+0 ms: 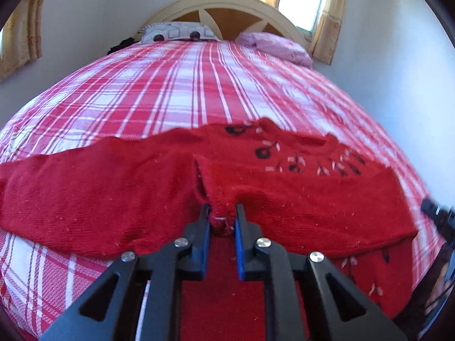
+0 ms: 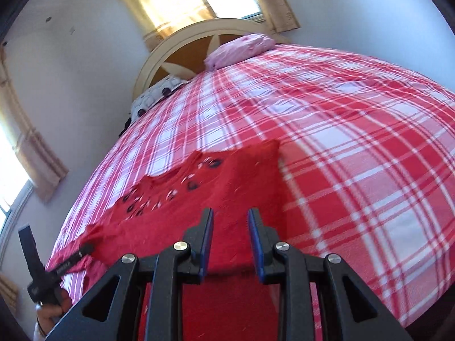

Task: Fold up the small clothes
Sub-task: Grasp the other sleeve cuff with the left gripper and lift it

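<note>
One red knit sweater [image 1: 159, 193] lies spread across the near edge of the bed [image 1: 199, 85]. Soft and limp, it should bunch; hems offer good holds. Left gripper [image 1: 222, 213] fingers clamp its fabric; right gripper [image 2: 230, 221] fingers stand apart, empty.

We see that each gripper, the left gripper [image 1: 222, 213] and the right gripper [image 2: 230, 218], is built of black angular arms with triangular cut-outs. Round silver screws cap the joints. The fingers [image 2: 255, 241] carry blue pads on their inner faces.
</note>
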{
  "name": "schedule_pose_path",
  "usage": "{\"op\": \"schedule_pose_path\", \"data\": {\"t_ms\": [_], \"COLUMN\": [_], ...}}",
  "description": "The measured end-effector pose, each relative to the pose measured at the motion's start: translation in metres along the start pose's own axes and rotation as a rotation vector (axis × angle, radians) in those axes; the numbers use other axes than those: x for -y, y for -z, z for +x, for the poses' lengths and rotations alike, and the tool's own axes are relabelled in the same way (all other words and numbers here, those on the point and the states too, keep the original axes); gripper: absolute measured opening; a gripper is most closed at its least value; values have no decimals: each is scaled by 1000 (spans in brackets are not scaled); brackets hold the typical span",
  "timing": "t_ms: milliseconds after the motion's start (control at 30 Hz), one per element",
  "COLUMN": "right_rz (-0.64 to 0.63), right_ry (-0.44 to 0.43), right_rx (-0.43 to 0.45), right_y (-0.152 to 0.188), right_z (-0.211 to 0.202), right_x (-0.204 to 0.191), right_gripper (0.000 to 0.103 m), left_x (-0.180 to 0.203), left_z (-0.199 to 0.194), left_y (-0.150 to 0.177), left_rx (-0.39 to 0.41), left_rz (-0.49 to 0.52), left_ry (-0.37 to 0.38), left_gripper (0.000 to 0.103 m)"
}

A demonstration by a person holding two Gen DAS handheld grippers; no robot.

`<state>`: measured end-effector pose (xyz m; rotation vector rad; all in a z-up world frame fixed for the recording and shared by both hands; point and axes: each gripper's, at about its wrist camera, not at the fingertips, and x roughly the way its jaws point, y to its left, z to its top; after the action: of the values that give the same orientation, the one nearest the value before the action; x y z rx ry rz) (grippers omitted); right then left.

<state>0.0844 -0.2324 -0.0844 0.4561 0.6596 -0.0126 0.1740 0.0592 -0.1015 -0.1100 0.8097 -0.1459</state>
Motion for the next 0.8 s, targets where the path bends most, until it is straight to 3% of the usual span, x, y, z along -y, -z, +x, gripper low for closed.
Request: {"op": "schedule_pose_path", "data": {"t_ms": [100, 267, 400, 567, 633, 733, 800], "right_rz": [-37, -105, -125, -100, -89, -147, -180], "right_ry": [-3, -22, 38, 68, 68, 125, 77], "right_rx": [-14, -91, -171, -153, -143, -62, -11], "right_y": [-9, -26, -33, -35, -37, -35, -29], "right_z": [11, 57, 101, 114, 109, 88, 71], "right_x": [-5, -18, -10, -3, -4, -22, -39], "right_gripper": [26, 26, 26, 26, 26, 26, 26], "left_x": [7, 2, -1, -21, -42, -76, -101], "left_z": [5, 8, 8, -9, -27, -49, -59], "left_y": [4, 7, 7, 5, 5, 5, 8], "left_rx": [1, -11, -11, 7, 49, 106, 133], "left_rz": [22, 4, 3, -37, -64, -122, -184], "left_ry": [-51, -73, -98, -119, -164, -242, -276], "left_gripper": [23, 31, 44, 64, 67, 74, 76]}}
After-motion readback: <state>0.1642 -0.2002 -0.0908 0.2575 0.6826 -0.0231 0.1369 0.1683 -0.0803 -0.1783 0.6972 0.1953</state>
